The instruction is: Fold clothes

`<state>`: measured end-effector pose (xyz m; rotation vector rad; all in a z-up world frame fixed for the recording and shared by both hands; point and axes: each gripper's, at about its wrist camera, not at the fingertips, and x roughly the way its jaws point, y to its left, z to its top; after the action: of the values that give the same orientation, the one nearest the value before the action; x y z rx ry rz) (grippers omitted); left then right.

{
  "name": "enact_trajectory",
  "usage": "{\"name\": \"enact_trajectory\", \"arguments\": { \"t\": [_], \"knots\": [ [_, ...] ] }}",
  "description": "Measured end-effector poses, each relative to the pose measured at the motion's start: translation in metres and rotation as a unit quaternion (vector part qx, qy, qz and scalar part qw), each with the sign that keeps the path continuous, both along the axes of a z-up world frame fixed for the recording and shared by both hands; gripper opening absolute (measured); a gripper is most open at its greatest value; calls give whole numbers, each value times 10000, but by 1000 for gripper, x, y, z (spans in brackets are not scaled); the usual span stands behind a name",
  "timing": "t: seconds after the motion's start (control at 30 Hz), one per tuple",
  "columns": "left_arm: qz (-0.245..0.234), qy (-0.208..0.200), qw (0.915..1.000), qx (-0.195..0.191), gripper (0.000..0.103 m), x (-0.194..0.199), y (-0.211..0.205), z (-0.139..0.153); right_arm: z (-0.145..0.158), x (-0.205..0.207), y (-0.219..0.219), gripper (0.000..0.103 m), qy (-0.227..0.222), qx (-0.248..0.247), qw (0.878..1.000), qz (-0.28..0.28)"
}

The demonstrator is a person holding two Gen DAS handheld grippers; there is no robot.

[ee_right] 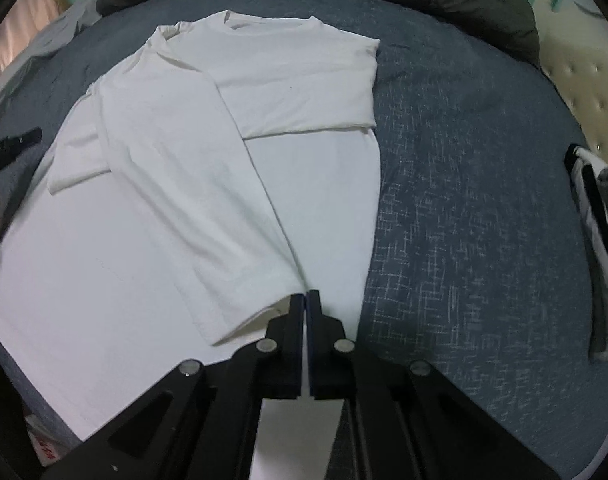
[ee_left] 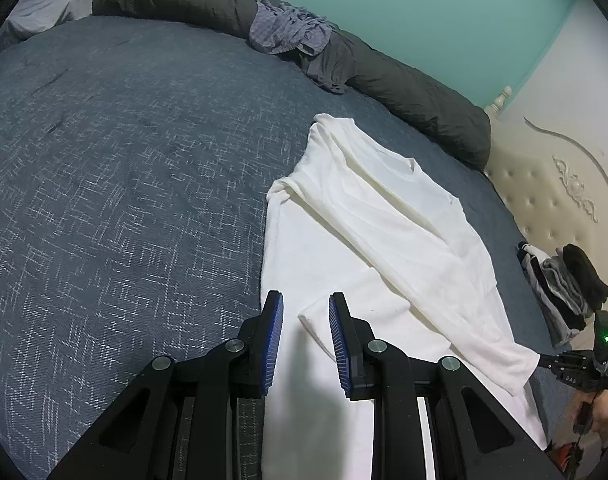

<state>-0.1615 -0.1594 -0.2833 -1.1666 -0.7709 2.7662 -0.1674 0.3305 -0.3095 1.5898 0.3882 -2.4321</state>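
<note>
Right now the white long-sleeved shirt (ee_right: 264, 152) lies spread on the blue bed cover (ee_left: 104, 200), body flat, one sleeve folded across the chest and the other sleeve (ee_right: 208, 208) drawn diagonally down over the front. The right tool (ee_right: 306, 300) is clenched on that sleeve's cuff corner, jaws pressed together with the fabric pinched between them. The left tool (ee_left: 306, 340) hovers over the left side of the shirt with its blue pads (ee_left: 274, 340) apart — released, gripping nothing.

The risk sits in that thin pinch: only a corner of the cuff appears caught, so a pull could slip it free and let the sleeve drop crooked. Tugging while nothing pins the body could also drag the whole shirt along the cover and undo the first sleeve's fold. If the left tool closes where it hangs, it may gather both the folded cuff and the layer beneath, bunching them.

A small stack of folded clothes (ee_left: 564, 288) sits near the bed's edge, well apart from the shirt — no obstacle there.
</note>
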Motion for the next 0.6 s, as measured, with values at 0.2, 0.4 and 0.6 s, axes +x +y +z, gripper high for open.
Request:
{"name": "enact_trajectory", "arguments": {
  "t": [0.2,0.4,0.6],
  "knots": [
    [-11,-31,10000,24,26,-1,-2,-2,-5,-2,4,1,-83,-48,9998,166],
    [-20,-23,10000,27,26,-2,-2,-1,-16,3,7,1,-863,-643,9939,249],
    [-3,-37,10000,57,27,-1,-1,-2,4,-8,45,3,-783,-1627,9824,-475]
  ]
}}
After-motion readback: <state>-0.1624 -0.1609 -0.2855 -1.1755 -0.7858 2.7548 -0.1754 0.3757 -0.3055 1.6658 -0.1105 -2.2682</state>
